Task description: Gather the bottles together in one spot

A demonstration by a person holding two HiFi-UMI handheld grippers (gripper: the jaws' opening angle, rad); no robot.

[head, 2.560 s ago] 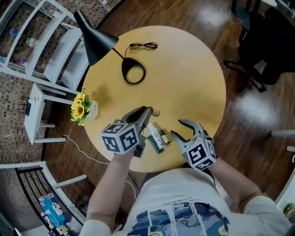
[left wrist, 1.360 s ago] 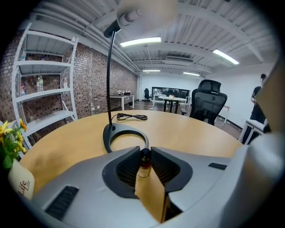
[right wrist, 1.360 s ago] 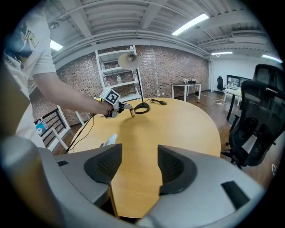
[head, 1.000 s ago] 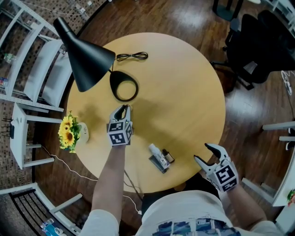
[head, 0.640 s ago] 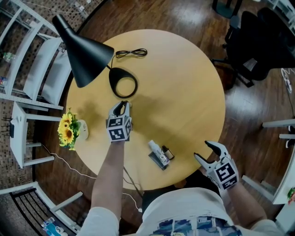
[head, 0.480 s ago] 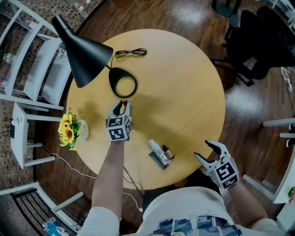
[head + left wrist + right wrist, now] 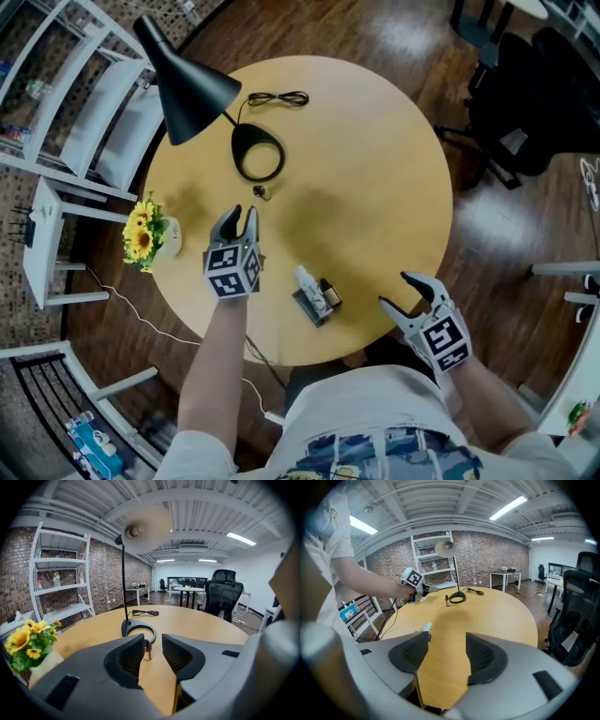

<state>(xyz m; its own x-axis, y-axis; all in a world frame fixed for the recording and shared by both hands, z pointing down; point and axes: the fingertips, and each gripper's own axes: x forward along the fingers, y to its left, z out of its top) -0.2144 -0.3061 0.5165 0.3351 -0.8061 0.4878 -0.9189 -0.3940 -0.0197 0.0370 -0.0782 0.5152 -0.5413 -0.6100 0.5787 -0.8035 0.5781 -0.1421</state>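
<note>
The left tongs (image 7: 237, 217) are hanging over the bench (image 7: 375, 178) at about 9 o'clock, jaws parted and gripping nothing. A second ago they were sitting nearly pinched shut, right up by the lamp base (image 7: 258, 153). Since then they have been spreading and backing off toward the 7 o'clock edge, leaving the vial (image 7: 259, 191) behind. It is standing upright on its own, just on the near side of the lamp base, ahead of the tips and clear of both pads. Looking along the jaws, it is showing in the gap between them but out beyond them, untouched.

The right tongs (image 7: 394, 289) are idling off the bench's edge at 5 o'clock, jaws spread wide with only bare wood showing between them. They are sitting much where they were a second ago.

The other bottles (image 7: 312, 292) are lying close together at 6 o'clock near the edge, between the two tongs: a white one and a darker one just beside it.

A couple of seconds back a small capped thing was showing at the left tongs' tips beside the other bottles, and nothing was standing by the lamp base. So I am reading this as the vial being carried away from the group, not toward it. The gathering is not getting any closer, because the vial is now sitting well apart from the other bottles and is needing to be fetched back
</note>
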